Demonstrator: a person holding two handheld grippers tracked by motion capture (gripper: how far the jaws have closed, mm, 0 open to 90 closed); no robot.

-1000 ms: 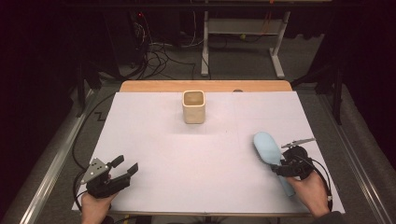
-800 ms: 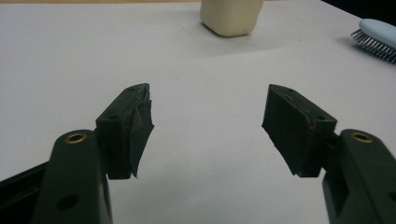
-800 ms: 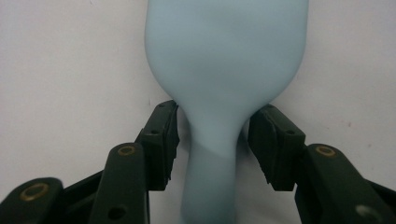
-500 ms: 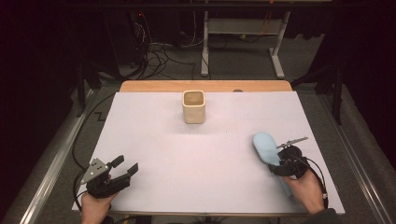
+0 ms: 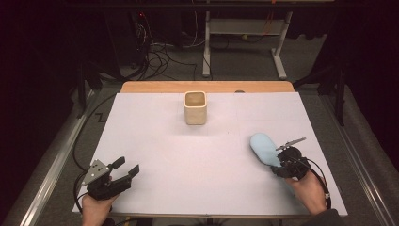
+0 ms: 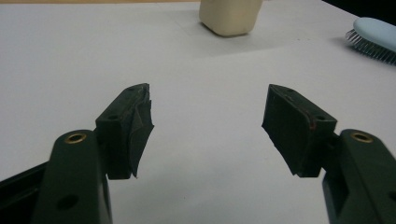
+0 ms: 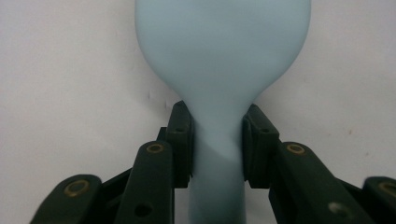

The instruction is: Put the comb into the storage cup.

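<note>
A light blue hairbrush [image 5: 263, 148] lies bristles down on the white table [image 5: 155, 132] at the right. My right gripper [image 5: 278, 162] is behind it. In the right gripper view its jaws have just been closing, and the pads now press on both sides of the narrow neck of the hairbrush [image 7: 222, 56], so the right gripper [image 7: 217, 140] is shut on it. My left gripper [image 5: 127, 168] rests at the front left, open, nothing between its fingers [image 6: 133, 123]. From there the brush [image 6: 376, 35] shows far off at the right.
A beige square cup [image 5: 195, 108] stands upright near the back middle of the table, also ahead in the left gripper view as the cup [image 6: 229, 16]. A wooden strip [image 5: 207, 87] runs along the far edge. Cables and a metal stand lie on the floor beyond.
My right hand has crept a little forward along the brush handle. The brush, the cup and the left gripper stay where they were.
</note>
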